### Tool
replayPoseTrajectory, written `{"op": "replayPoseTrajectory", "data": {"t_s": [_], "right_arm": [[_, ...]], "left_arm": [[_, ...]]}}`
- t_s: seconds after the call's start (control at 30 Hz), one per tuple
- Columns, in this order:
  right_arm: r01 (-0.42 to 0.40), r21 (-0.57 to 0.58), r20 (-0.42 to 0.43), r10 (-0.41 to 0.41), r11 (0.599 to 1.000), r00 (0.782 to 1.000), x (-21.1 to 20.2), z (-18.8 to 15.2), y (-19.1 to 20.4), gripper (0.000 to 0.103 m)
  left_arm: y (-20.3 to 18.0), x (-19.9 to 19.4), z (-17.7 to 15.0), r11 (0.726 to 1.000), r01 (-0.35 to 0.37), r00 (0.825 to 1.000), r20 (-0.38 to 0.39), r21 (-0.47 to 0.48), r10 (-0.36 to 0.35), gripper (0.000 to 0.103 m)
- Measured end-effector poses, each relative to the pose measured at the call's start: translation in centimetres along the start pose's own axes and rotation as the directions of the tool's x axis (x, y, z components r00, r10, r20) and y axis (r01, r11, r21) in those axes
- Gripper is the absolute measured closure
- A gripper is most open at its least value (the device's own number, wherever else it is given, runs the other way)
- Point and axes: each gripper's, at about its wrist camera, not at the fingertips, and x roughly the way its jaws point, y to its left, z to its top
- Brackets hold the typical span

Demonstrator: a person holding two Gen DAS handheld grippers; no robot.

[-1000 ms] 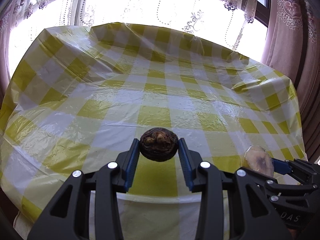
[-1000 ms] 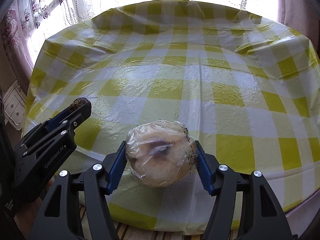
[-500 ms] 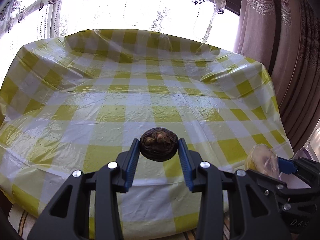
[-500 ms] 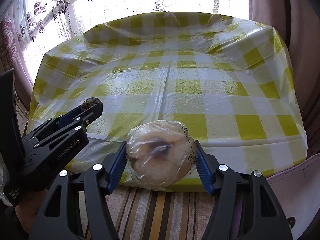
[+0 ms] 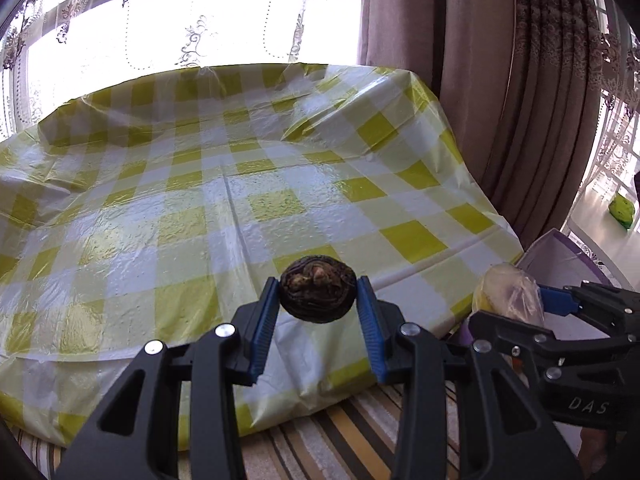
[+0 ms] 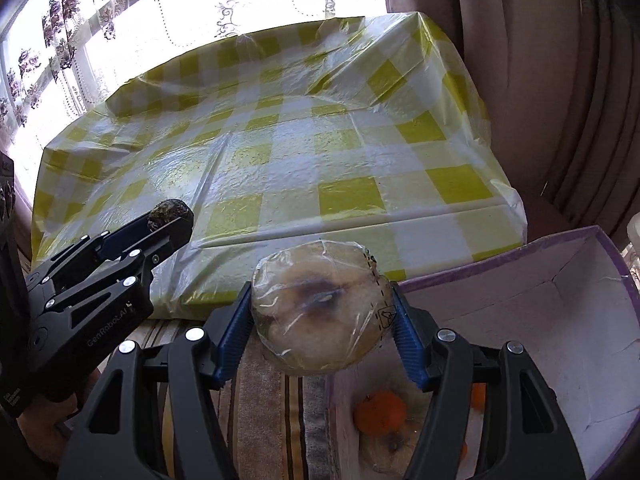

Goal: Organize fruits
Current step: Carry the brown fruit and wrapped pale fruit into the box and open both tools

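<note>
Both claws are loaded: the left gripper [image 5: 318, 300] has its blue pads clamped on a small dark brown fruit [image 5: 318, 294], wrinkled and round, and the right gripper [image 6: 322, 312] has its pads pressed on a larger pale fruit wrapped in clear film [image 6: 318, 308]; neither fruit touches anything but the pads. Each is held in the air off the near right corner of the table, whose yellow-checked plastic cloth [image 5: 240, 184] lies bare; a striped cushion or seat [image 6: 272, 420] shows below.

By my judgement the step in hand is the carry to the container; a purple-edged box [image 6: 560, 288] with a white inside stands at the near right, just beside the table's corner, and at least one orange fruit [image 6: 380, 412] already lies at its bottom, with other pale things there too blurred to name. The wrapped fruit hangs near the box's left wall, seemingly about over its rim; the dark fruit is further left, well apart from the box.

Next, I judge, the right claw needs to move fully inside the walls and sink low before letting go, since film is slippery and a drop could bruise; the left claw must then follow to the right.

Readable writing: "GenRobot.AI" on the left tool's body, seen from the right wrist; "DAS" on the right tool, seen from the left wrist; the mark printed on the film is too small to read.
</note>
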Motion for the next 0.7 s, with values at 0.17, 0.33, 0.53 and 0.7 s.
{"op": "replayPoseTrajectory", "data": {"t_s": [0.17,0.33,0.53,0.7], "right_arm": [[0.060,0.072,0.001,-0.060,0.996,0.998,-1.0,-0.9,-4.4,0.040],[0.140,0.123,-0.004,-0.141,0.982,0.990,-1.9,-1.8,-8.1,0.041],[0.248,0.164,-0.018,-0.248,0.955,0.969,-2.4,-2.6,-11.8,0.041],[0.339,0.173,-0.042,-0.337,0.925,0.940,-2.6,-3.2,-13.9,0.041]], "left_arm": [[-5.0,1.1,-0.1,0.993,0.076,0.997,-0.031,0.092,-0.073,0.063],[-8.9,2.4,-0.2,0.973,0.148,0.987,-0.082,0.175,-0.136,0.063],[-13.2,4.1,-0.5,0.933,0.267,0.959,-0.167,0.243,-0.231,0.063],[-16.2,5.8,-1.2,0.898,0.335,0.929,-0.258,0.286,-0.265,0.063]]}}
